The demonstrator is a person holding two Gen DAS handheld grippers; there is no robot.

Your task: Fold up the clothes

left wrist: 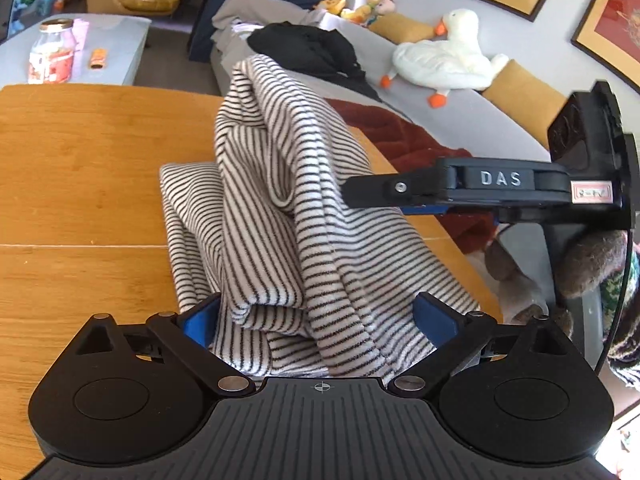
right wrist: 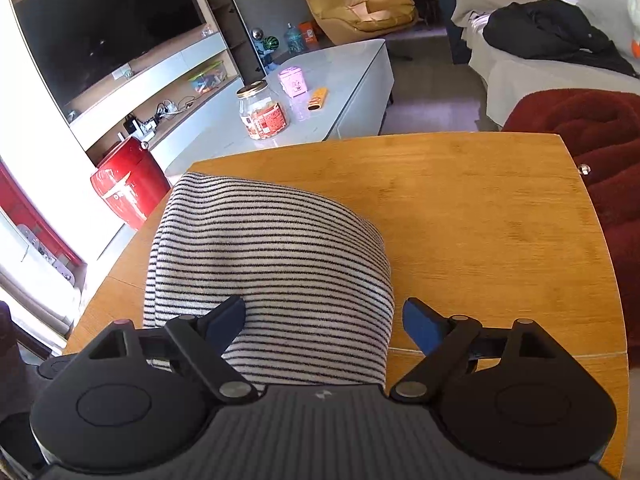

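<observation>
A black-and-white striped garment lies bunched on the wooden table, with one fold raised high. My left gripper is open, its blue pads on either side of the garment's near folded edge. In the left wrist view my right gripper reaches in from the right and touches the raised fold. In the right wrist view the garment drapes smoothly over the table. My right gripper is open, with the cloth between its blue pads.
A grey sofa behind the table holds a black garment, a dark red blanket and a white plush goose. A low white table carries a glass jar. A red stool stands left.
</observation>
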